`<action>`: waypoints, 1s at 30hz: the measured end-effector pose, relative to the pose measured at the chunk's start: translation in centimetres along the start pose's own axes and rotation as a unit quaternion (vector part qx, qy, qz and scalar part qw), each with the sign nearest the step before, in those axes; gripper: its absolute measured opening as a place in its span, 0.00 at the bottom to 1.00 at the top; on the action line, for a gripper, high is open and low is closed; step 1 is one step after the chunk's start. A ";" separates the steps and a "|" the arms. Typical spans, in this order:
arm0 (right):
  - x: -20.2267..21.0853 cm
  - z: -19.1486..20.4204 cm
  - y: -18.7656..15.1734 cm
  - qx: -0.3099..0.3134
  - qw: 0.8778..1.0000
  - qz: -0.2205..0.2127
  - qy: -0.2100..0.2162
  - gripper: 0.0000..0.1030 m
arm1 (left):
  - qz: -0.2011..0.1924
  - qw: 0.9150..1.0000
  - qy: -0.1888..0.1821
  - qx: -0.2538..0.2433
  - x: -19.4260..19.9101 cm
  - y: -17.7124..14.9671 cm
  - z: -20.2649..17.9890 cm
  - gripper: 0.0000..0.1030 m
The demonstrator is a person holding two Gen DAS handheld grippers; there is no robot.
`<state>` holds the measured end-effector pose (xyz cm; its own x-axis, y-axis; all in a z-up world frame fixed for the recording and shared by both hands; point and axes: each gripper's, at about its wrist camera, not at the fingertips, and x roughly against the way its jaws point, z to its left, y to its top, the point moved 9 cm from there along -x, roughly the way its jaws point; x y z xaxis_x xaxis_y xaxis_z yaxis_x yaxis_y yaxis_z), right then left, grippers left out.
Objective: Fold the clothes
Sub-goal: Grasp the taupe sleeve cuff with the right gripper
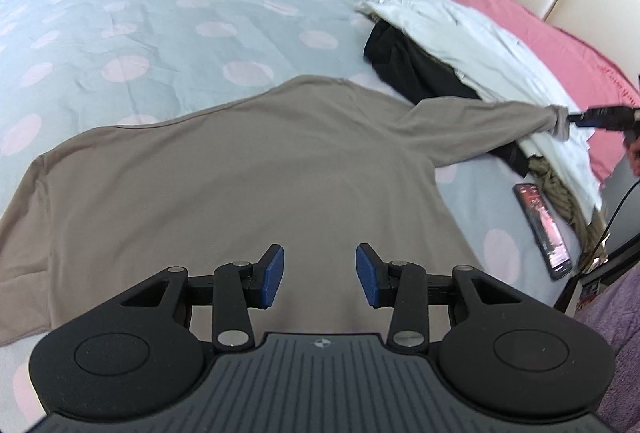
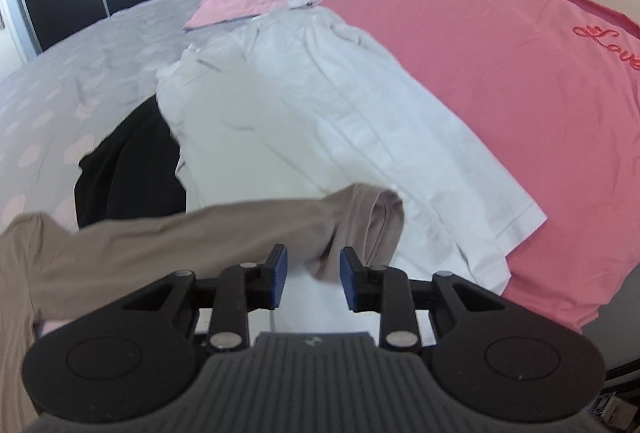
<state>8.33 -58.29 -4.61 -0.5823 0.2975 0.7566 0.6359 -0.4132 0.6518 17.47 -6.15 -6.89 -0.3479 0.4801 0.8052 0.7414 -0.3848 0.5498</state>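
- A tan long-sleeved shirt [image 1: 240,169] lies spread flat on the bed [image 1: 160,13], near the camera.
- The left gripper [image 1: 320,275] hovers over the shirt's near edge, jaws apart with nothing between them.
- The right gripper [image 2: 313,275] has its jaws clamped on the cuff [image 2: 368,217] of the right sleeve, which is pulled out to the right over a white garment [image 2: 320,105] and a black one [image 2: 128,169].
- Pink pillows [image 2: 500,93] lie against the headboard; a phone [image 1: 542,229] rests at the right.
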 end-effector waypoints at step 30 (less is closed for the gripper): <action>-0.9 7.7 1.7 0.004 0.995 0.001 0.102 0.05 | 0.016 1.000 -0.003 -0.005 -2.3 0.5 -0.7 0.37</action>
<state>13.87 -52.63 -3.76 -0.6712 0.1161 0.7321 0.6404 -0.4066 0.6516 18.26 -7.97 -8.34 -0.3217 0.4717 0.8210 0.7466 -0.4069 0.5263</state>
